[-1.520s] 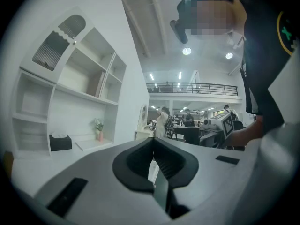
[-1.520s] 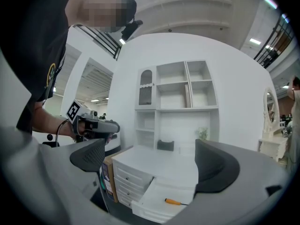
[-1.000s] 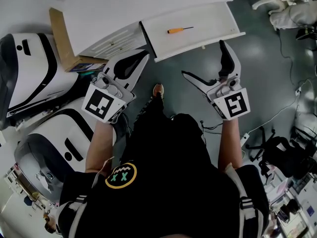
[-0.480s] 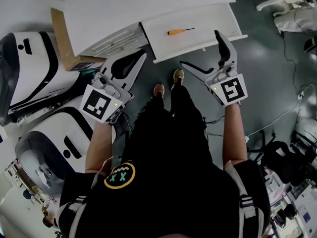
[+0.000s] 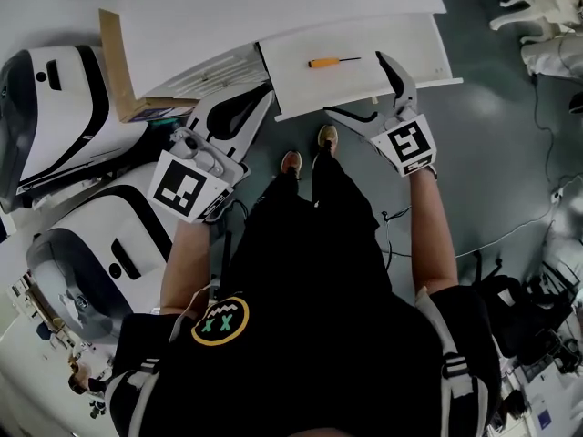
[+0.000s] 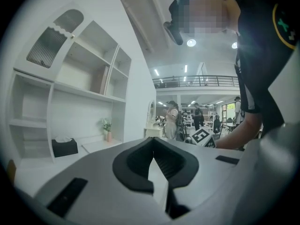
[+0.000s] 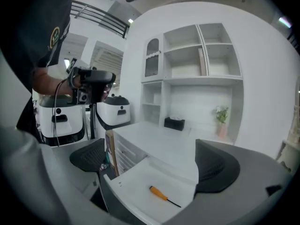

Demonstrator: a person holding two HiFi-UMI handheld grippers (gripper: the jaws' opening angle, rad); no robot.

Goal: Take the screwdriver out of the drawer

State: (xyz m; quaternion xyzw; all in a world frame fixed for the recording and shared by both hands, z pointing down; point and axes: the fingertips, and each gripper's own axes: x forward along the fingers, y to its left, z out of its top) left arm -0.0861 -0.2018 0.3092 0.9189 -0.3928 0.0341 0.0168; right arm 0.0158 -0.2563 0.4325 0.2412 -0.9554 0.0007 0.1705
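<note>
An orange-handled screwdriver [image 5: 332,61] lies alone on the floor of the pulled-out white drawer [image 5: 301,85]. My right gripper [image 5: 357,86] is open at the drawer's front right corner, with one finger over the drawer's front rim and the other just outside it. In the right gripper view the screwdriver [image 7: 163,195] lies ahead between the two spread pads, untouched, inside the drawer [image 7: 133,179]. My left gripper [image 5: 261,94] hangs shut and empty to the left of the drawer, beside the cabinet front. In the left gripper view its pads [image 6: 161,165] meet at the tip.
Two white and black machines [image 5: 55,107] stand on the floor at the left. A brown board edge [image 5: 114,66] borders the white cabinet top [image 5: 264,7]. The person's feet [image 5: 291,164] stand just before the drawer. Cables [image 5: 510,230] run over the floor at the right.
My right gripper has moved forward and up to the drawer's front edge, staying open. The left gripper has barely shifted. The person has stepped closer to the cabinet.
</note>
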